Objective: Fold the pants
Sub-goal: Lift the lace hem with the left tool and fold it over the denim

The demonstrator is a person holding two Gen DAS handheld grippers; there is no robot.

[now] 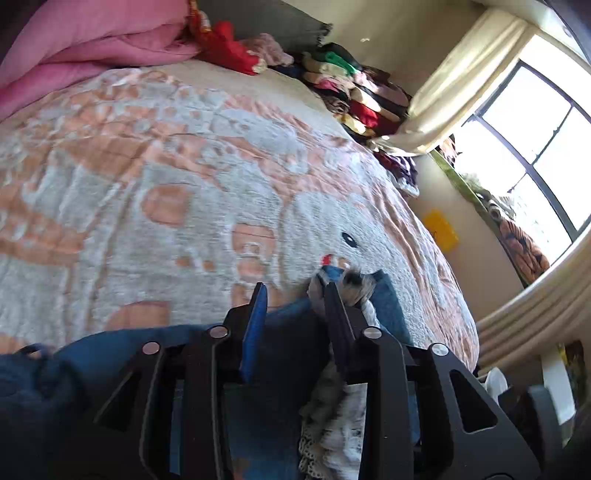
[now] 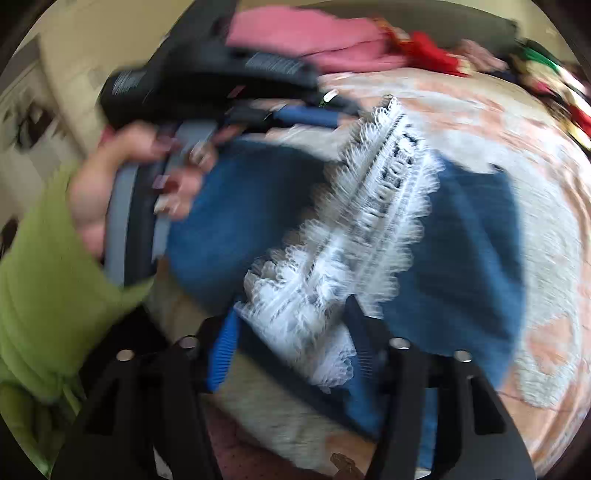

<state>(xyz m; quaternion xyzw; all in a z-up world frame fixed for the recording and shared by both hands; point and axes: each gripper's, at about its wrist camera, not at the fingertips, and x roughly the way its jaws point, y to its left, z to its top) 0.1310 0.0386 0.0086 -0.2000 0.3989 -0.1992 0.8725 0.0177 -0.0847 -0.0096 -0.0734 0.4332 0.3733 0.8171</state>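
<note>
- Pants (image 2: pixel 229 221) are spread flat on the bed (image 1: pixel 147 177) so they can be folded, lace trim (image 2: pixel 354 229) on top.
- Left gripper (image 1: pixel 295 291) is partly open over the pants' edge, not clamping it.
- Right gripper (image 2: pixel 291 314) gapes around the lace trim, not pinching it.

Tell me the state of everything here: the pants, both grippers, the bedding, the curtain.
pants: lying on the bedspread, lace trim facing up
left gripper: open, over the pants
right gripper: open, lace between its jaws, not pinched
bedspread: spread out, lightly wrinkled
pink blanket: bunched up
curtain: drawn aside
</note>
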